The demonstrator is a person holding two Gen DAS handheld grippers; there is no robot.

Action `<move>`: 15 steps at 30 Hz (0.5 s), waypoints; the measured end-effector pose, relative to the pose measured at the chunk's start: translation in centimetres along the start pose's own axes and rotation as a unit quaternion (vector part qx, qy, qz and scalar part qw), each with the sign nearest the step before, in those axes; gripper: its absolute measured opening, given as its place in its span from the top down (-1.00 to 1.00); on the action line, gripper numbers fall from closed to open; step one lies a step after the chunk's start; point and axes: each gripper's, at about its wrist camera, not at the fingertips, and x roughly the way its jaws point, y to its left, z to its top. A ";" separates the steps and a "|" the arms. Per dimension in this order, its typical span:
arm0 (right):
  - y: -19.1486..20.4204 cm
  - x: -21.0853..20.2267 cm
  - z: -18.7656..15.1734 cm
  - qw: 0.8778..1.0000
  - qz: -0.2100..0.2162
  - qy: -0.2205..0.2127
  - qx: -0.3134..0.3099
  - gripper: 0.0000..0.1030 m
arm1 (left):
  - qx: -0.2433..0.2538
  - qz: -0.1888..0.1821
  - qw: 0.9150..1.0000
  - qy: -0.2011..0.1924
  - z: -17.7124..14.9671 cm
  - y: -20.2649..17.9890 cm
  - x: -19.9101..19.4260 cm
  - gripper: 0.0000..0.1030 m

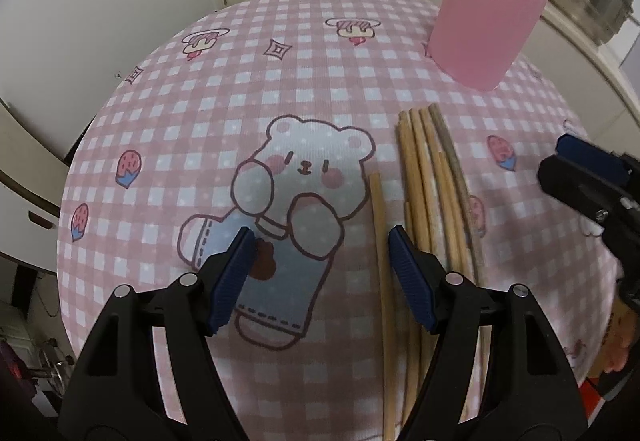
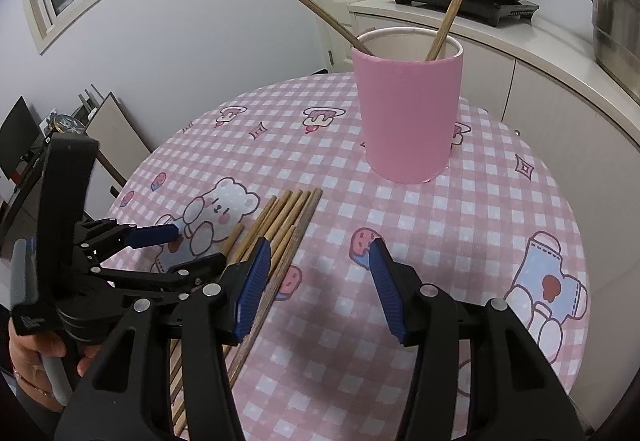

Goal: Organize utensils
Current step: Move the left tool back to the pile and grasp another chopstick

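Chopsticks [image 1: 434, 181] lie bundled on the checked tablecloth [image 1: 224, 89] near the pink cup [image 2: 408, 113] holding two more, one stray stick [image 1: 378, 225] between the left gripper's [image 1: 322, 245] open, empty jaws, right gripper [image 2: 320, 257] likewise open, empty.

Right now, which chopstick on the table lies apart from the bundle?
The single chopstick lying alone between the open left tool's fingers, beside the bear print. The other chopsticks lie packed together, side by side, to its right.
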 end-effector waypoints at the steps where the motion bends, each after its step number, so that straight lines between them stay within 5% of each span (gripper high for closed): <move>1: 0.0 0.1 0.0 1.000 -0.001 0.002 0.000 0.05 | 0.002 0.002 1.000 -0.003 0.0 0.1 0.0 -0.33; 3: 0.0 0.5 0.2 1.000 -0.006 0.009 -0.002 0.05 | 0.000 0.002 1.000 -0.005 0.1 0.1 0.1 -0.26; 7: 0.0 1.8 0.5 0.999 -0.011 0.031 -0.003 0.05 | 0.008 0.001 1.000 -0.010 0.3 0.3 -0.1 0.41; 15: 0.6 5.0 1.0 0.995 -0.034 0.091 -0.021 0.05 | -0.004 -0.006 1.000 -0.015 0.2 1.4 -0.3 0.67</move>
